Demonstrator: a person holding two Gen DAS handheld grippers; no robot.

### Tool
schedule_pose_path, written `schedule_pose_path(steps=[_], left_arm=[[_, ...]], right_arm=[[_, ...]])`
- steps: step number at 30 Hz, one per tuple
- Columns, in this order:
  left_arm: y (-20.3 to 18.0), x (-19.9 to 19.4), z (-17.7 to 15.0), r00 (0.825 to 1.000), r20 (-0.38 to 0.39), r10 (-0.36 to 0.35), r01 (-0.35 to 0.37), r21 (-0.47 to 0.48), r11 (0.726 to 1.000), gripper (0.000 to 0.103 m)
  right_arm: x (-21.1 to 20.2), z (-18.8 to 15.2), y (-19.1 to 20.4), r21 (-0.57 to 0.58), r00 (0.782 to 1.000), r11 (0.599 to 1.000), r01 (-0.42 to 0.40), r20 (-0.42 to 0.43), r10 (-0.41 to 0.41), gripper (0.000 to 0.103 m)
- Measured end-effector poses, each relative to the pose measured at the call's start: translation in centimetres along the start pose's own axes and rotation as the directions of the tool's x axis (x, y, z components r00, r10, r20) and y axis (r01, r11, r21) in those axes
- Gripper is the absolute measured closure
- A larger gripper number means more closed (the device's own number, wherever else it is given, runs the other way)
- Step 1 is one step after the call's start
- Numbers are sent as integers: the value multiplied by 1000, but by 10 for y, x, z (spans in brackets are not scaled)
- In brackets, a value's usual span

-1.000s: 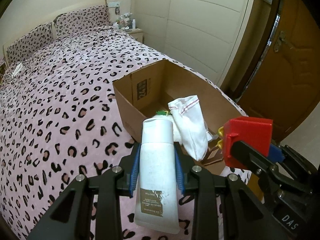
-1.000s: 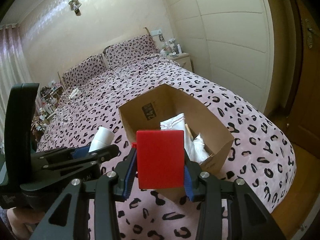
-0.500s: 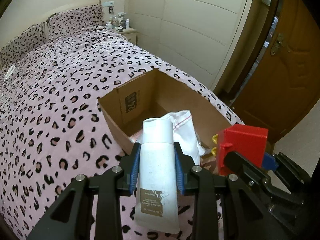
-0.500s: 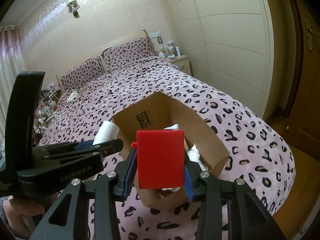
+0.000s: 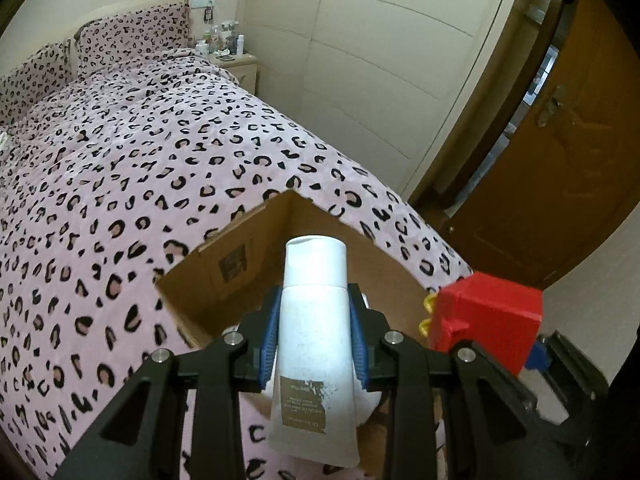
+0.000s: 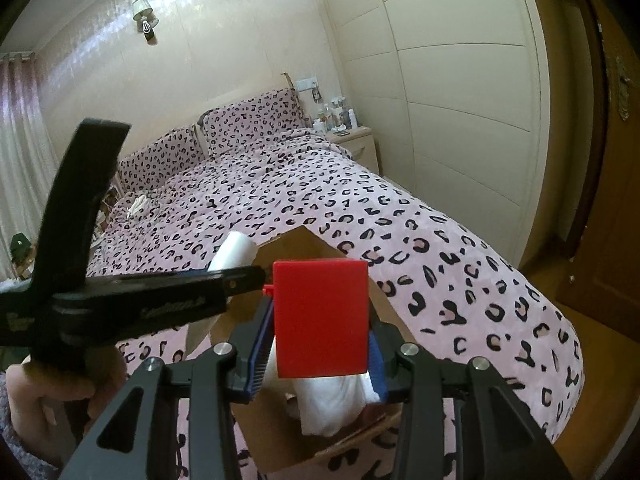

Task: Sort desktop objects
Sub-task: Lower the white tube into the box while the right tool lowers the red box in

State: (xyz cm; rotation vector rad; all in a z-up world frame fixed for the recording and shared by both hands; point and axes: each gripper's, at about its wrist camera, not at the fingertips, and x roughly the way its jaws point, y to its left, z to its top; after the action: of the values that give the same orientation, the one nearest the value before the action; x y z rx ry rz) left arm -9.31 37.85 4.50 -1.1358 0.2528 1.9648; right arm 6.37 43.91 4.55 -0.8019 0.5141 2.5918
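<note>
My left gripper (image 5: 314, 322) is shut on a white lotion tube (image 5: 314, 344), held over the open cardboard box (image 5: 224, 264) on the bed. My right gripper (image 6: 318, 354) is shut on a red block (image 6: 320, 316), also above the box (image 6: 280, 440). The red block shows at the right of the left wrist view (image 5: 488, 320), with yellow studs on its side. The tube's cap shows in the right wrist view (image 6: 236, 254) beside the left gripper's arm. A white cloth (image 6: 332, 404) lies inside the box, partly hidden by both grippers.
The box sits near the foot corner of a bed with a pink leopard-print cover (image 5: 120, 168). A white wardrobe (image 5: 380, 60) and a brown door (image 5: 560, 160) stand to the right. A nightstand (image 6: 352, 140) with bottles is at the far end.
Both grippers have moved forward and closer over the box, still holding the tube and the red block. The box now sits lower and nearer in both views.
</note>
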Motion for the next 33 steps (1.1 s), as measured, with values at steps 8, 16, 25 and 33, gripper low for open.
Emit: schedule_pose_path(steps=[8, 16, 25, 33], left_arm=[[1, 30, 15, 999, -39, 20, -19, 12, 1000, 71], [15, 63, 11, 996, -88, 22, -22, 1, 1000, 71], [31, 86, 7, 993, -120, 7, -9, -22, 1000, 71], [37, 93, 2, 990, -138, 4, -9, -36, 999, 71]], right_arm=[[25, 0, -4, -6, 999, 1000, 3, -38, -4, 62], [50, -11, -5, -8, 995, 1000, -4, -95, 3, 62], [72, -19, -1, -18, 989, 1000, -11, -148, 8, 62], [82, -26, 0, -19, 984, 1000, -12, -177, 8, 62]])
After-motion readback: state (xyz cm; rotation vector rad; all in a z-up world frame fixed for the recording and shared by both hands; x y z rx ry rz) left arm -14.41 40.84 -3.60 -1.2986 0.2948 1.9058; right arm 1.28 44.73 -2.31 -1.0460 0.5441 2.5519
